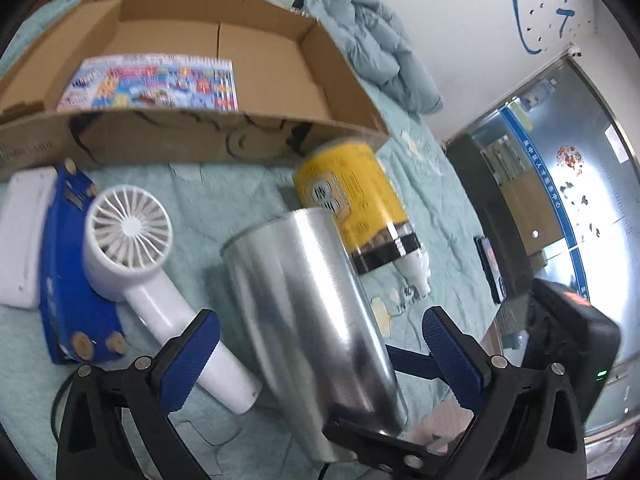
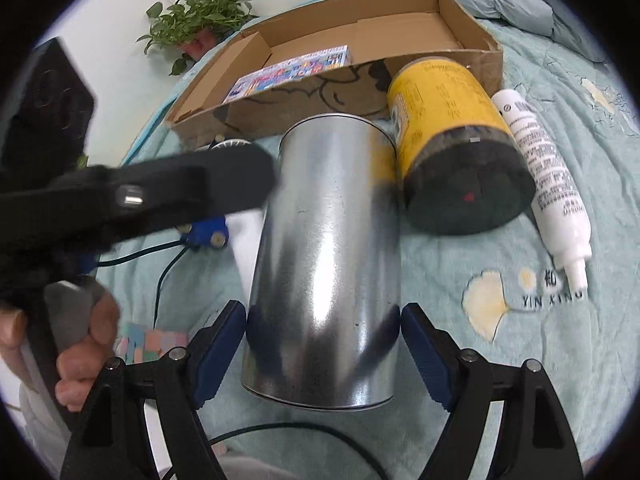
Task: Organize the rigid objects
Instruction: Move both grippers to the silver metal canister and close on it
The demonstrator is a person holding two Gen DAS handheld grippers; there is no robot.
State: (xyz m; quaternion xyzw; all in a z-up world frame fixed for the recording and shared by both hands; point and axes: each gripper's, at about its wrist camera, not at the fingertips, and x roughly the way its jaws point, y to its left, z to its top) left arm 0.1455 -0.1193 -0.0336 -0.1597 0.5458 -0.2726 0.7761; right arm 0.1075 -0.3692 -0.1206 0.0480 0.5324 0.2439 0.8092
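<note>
A silver tin can (image 2: 328, 248) lies lengthwise between the blue pads of my right gripper (image 2: 324, 312), which is shut on its near end. In the left wrist view the same can (image 1: 304, 300) sits between the wide-open fingers of my left gripper (image 1: 320, 320), whose pads stand clear of its sides. One blurred black finger (image 2: 224, 176) of the left gripper shows beside the can. A yellow jar with a black lid (image 2: 448, 120) and a white tube bottle (image 2: 540, 168) lie right of the can. A white hand fan (image 1: 128, 232) lies to its left.
An open cardboard box (image 2: 480, 60) holding a colourful booklet (image 2: 288, 72) stands behind the objects on the teal bedspread. A blue box (image 1: 68, 280) and a white box (image 1: 20, 240) lie under and beside the fan. A hand (image 2: 80, 340), a cable and a coloured cube (image 2: 148, 340) are near left.
</note>
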